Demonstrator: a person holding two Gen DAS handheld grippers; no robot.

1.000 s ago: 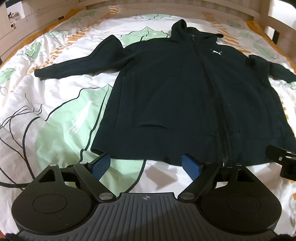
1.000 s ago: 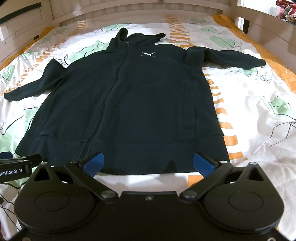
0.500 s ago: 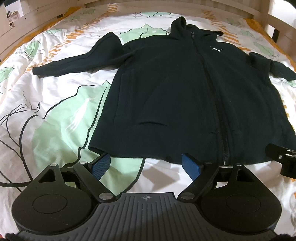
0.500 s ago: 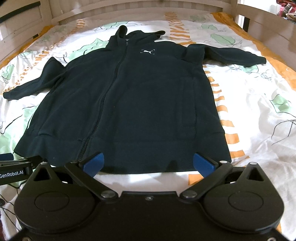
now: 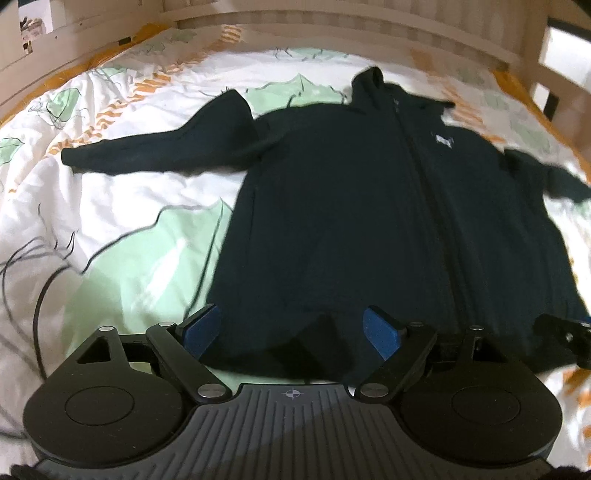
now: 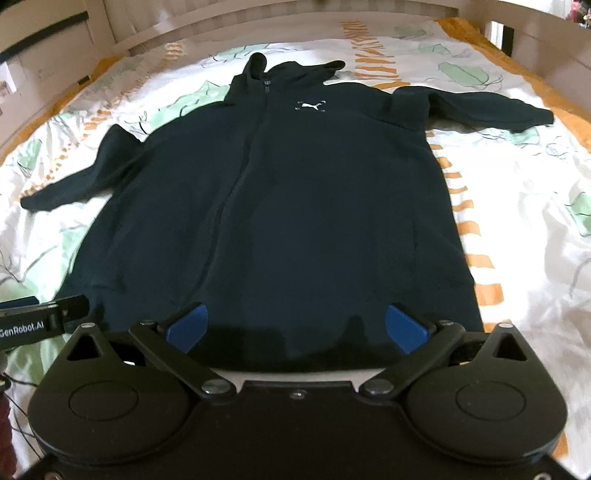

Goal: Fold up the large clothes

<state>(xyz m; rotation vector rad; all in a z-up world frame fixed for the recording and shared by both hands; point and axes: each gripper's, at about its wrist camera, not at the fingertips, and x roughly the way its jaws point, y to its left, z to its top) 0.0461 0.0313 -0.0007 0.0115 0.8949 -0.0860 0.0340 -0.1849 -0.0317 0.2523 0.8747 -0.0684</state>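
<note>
Lying flat and face up on the leaf-print bedsheet (image 6: 524, 258), the dark zip-up hoodie (image 6: 295, 206) is fully spread, with the zipper closed. Its hood (image 6: 288, 72) points to the far headboard (image 6: 258, 22). Both sleeves are stretched out sideways from the hoodie body: the left sleeve (image 5: 159, 151) and the right sleeve (image 6: 480, 107). No fold is made yet, so I judge the task is at its very beginning; the sleeves, the sides and the final fold across the body are all left to do. The left gripper (image 5: 291, 328) hovers over the hoodie's bottom hem (image 6: 280, 343), jaws wide apart and gripping nothing. The right gripper (image 6: 295, 326) is likewise released above the same hem, empty.
</note>
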